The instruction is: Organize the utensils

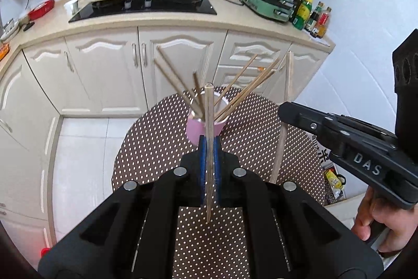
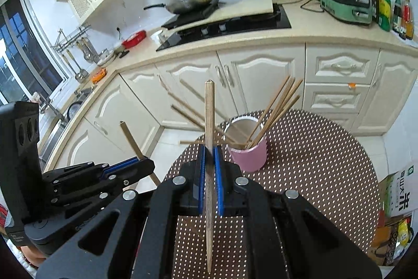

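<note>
The round table (image 1: 261,137), covered in a brown white-dotted cloth, serves as the work surface, standing in front of the cream kitchen cabinets (image 1: 104,69). It looks bare apart from the holder, which I take to mean most loose sticks are already gathered.

On it stands the pink cup (image 1: 201,128), upright, at about 12 o'clock from the left gripper's tips and about 1 o'clock from the right's. Its white-lined mouth is open upward so sticks can drop in end first. The wooden chopsticks in the cup (image 1: 245,90) fan out toward 10 and 2 o'clock, leaning on the rim because the cup is short next to their length.

The left gripper (image 1: 209,166) is clenched on a single chopstick (image 1: 209,122), its blue pads pinching the shaft near the middle. The stick stands nearly upright, square end up and thin end hanging below the jaws, a pose suited to lowering it into the cup.

The right gripper (image 2: 209,174) is likewise clamped on its own chopstick (image 2: 209,117), held the same way. In the left view, this gripper sits at 3 o'clock, with a hand (image 1: 378,221) on its grip.

Both chopsticks hang above the cloth, just short of the cup.
</note>
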